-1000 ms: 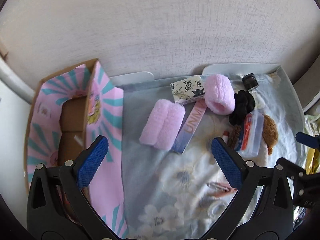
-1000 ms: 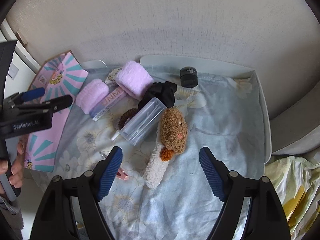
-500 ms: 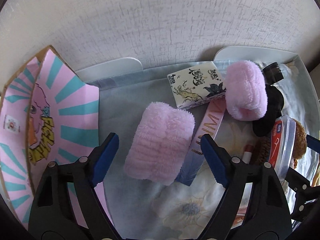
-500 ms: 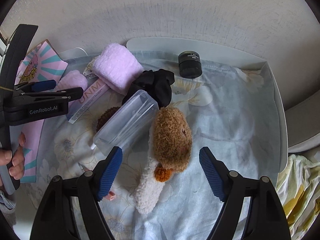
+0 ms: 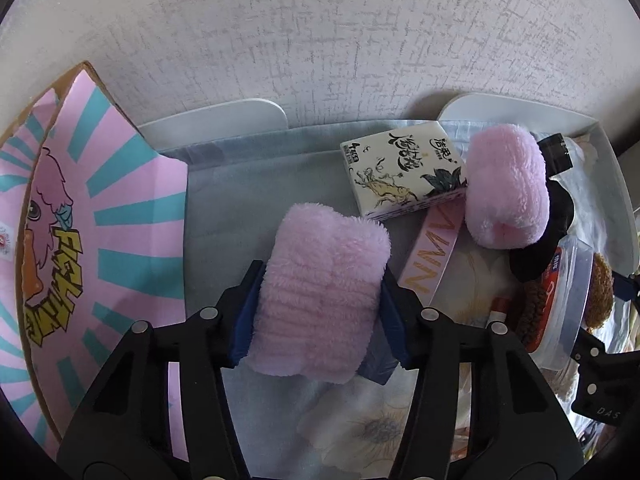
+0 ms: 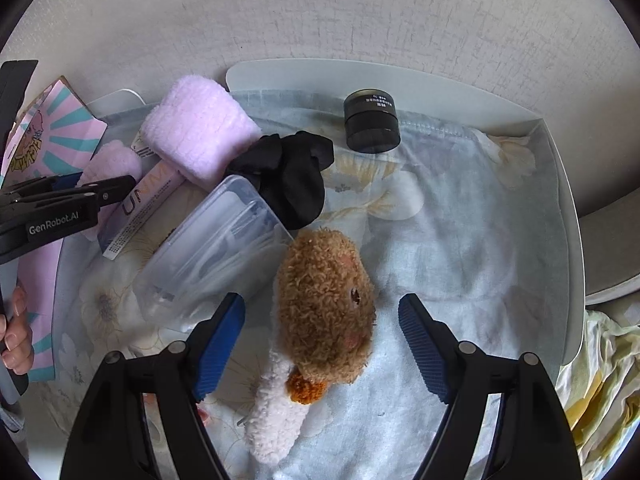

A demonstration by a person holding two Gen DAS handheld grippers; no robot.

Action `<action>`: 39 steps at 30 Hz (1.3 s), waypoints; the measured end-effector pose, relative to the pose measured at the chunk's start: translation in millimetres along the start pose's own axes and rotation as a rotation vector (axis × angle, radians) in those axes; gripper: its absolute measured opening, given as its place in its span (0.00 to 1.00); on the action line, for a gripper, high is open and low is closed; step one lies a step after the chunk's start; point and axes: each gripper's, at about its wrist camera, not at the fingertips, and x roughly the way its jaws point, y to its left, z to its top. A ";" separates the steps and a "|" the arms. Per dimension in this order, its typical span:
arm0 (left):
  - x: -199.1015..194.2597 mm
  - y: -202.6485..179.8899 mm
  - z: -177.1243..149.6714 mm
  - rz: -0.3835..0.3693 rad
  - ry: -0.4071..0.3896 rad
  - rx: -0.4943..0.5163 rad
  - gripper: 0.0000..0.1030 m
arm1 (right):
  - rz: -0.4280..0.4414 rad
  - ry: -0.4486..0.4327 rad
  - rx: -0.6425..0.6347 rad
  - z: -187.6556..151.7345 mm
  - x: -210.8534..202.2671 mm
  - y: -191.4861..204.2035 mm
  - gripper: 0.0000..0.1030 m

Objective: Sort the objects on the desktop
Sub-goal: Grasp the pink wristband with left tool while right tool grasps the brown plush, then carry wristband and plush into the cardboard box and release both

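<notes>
Left hand-held gripper (image 5: 318,312) has dropped onto the near pink plush roll (image 5: 320,292) – wide a second ago, its jaws are closing, pads pressing both flanks. Right hand-held gripper (image 6: 320,344) hangs spread around the brown plush toy (image 6: 324,308) – first pick looks imminent.

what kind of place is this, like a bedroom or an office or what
Probably a home room, maybe a bedroom. A floral fabric sheet lines a white tray against a textured wall, strewn with personal items: fluffy pink rolled cloths, a brown plush toy, a dark cosmetic jar.
</notes>
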 end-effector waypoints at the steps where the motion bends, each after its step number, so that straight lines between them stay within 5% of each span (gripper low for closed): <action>1: -0.8 -0.4 -0.2 0.001 -0.001 0.001 0.47 | 0.000 -0.002 -0.005 -0.8 -0.8 -0.1 0.73; 2: -1.4 -0.4 -0.4 0.001 -0.003 0.001 0.47 | 0.003 -0.006 -0.009 -1.5 -1.5 -0.2 0.72; 6: -0.7 0.0 -1.4 0.012 0.004 0.000 0.45 | 0.019 0.007 -0.026 -5.0 1.8 1.2 0.34; 16: -28.7 -0.2 -4.0 0.045 -0.036 -0.034 0.43 | 0.079 -0.027 0.036 -16.7 -26.0 -15.5 0.30; 24: -111.5 -30.6 -22.9 0.059 -0.107 -0.027 0.43 | 0.044 -0.076 -0.035 -10.2 -89.1 -6.4 0.30; 33: -217.8 21.4 -40.9 0.103 -0.235 -0.150 0.43 | 0.088 -0.213 -0.116 35.4 -161.2 25.6 0.30; 39: -241.5 61.6 -55.0 0.170 -0.261 -0.227 0.43 | 0.116 -0.288 -0.248 51.6 -183.8 82.5 0.30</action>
